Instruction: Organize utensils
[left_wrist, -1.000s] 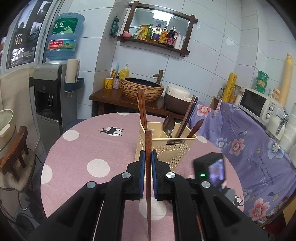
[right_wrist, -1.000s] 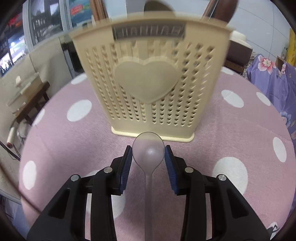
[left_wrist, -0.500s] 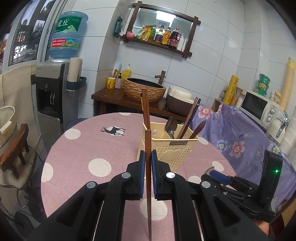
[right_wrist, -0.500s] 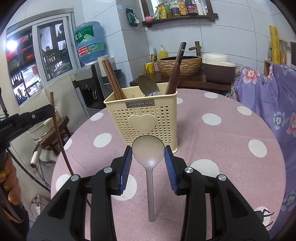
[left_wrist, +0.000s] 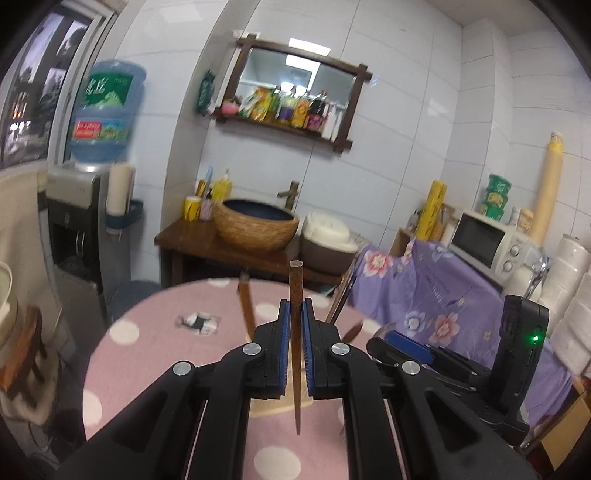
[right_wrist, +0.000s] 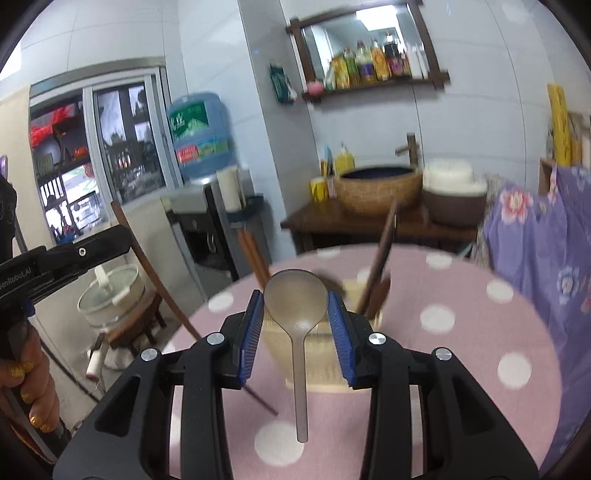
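The left gripper (left_wrist: 294, 325) is clamping an upright chopstick (left_wrist: 295, 295), its ends sticking out toward 12 and 6 o'clock. The right gripper (right_wrist: 296, 306) is pinching a spoon (right_wrist: 296, 302) by the bowl, handle hanging toward 6 o'clock, above the basket (right_wrist: 325, 365).

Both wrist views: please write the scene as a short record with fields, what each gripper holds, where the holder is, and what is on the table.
left gripper: shut on a brown wooden chopstick, held upright, thin end down
right gripper: shut on a grey spoon, bowl up, handle hanging down
utensil holder: cream, blurred, behind the spoon, on the table
in holder: brown chopsticks and dark wooden handles
table: round, pink cloth with white dots
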